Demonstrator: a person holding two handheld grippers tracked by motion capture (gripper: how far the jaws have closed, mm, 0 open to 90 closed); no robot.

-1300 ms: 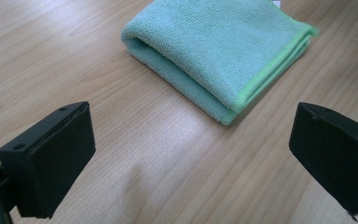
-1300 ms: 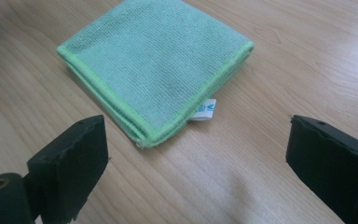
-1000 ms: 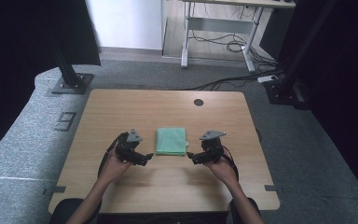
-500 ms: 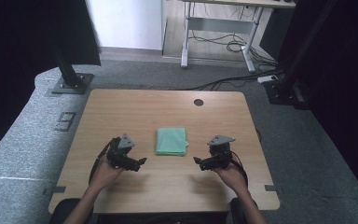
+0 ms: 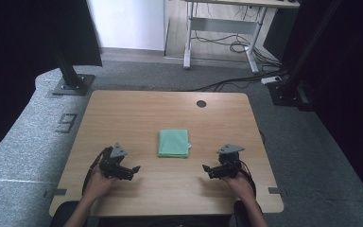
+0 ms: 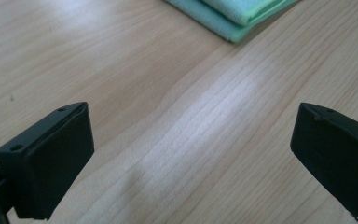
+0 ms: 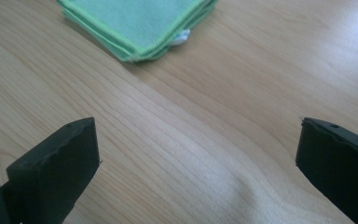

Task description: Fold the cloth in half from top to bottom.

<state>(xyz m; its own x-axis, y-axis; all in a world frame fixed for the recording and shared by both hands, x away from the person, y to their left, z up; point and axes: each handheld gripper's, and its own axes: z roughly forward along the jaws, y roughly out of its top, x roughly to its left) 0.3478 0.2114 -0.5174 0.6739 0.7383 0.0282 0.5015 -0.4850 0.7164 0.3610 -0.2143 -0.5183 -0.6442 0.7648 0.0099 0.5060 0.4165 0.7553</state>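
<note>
— Right, where do your tools stand?

— Your left tool rests low on the table at about seven o'clock from the centre, jaws spread wide with nothing between them; the left gripper view shows bare wood in the gap. Your right tool mirrors it at about five o'clock, also gaping wide and empty. Each points inward toward the middle.

— And the cloth?

— Your folded green cloth lies flat near the table's centre, between the two tools and a little beyond them, at roughly one o'clock from the left tool and eleven o'clock from the right. It touches neither. From the right gripper view you can see stacked layers with a small white tag at one corner, so it is folded several times over.

— Why hold them like that?

— I'd judge you're flanking it evenly so either side can be reached with equal ease, and wide jaws let you take a thick folded edge. A cable hole sits far off at twelve o'clock, out of your way.
</note>
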